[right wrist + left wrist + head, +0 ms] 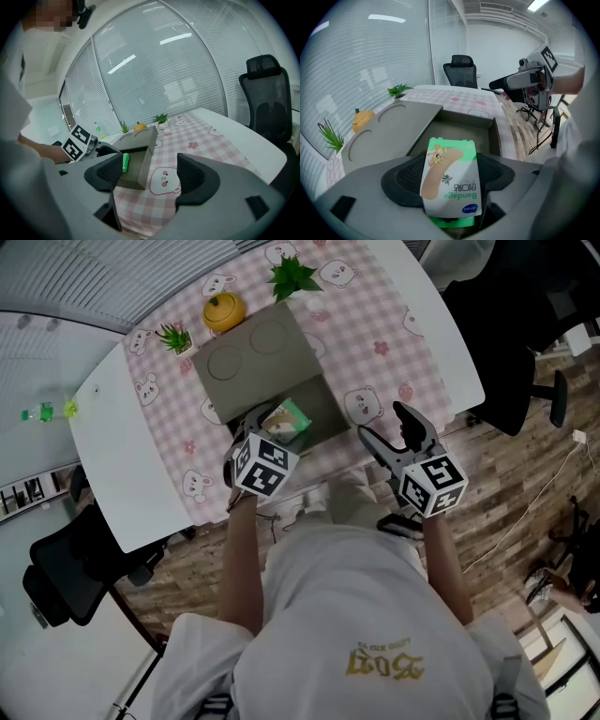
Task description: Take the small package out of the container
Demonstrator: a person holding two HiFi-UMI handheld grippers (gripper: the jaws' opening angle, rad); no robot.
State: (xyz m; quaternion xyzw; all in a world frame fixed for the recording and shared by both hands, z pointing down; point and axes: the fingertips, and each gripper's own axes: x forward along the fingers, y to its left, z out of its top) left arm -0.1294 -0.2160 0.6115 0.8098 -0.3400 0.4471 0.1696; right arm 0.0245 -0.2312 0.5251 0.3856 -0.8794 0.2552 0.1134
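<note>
My left gripper (449,177) is shut on the small package (450,176), a green and white bandage box held upright between the two dark pads. In the head view the small package (286,418) sits at the near left corner of the open grey container (326,395), whose lid (248,352) lies flat behind it. The left gripper (274,427) reaches in from the near side. My right gripper (382,423) hovers open to the right of the container, over the table's front edge. From the right gripper view, the package (125,162) shows above the container (137,169), and the right gripper (145,171) holds nothing.
A pink checked cloth (375,343) covers the white table. Behind the lid stand a yellow figurine (224,311) and two small plants (293,276) (174,336). Black office chairs stand at the right (511,334) and near left (66,577). A person's body fills the foreground.
</note>
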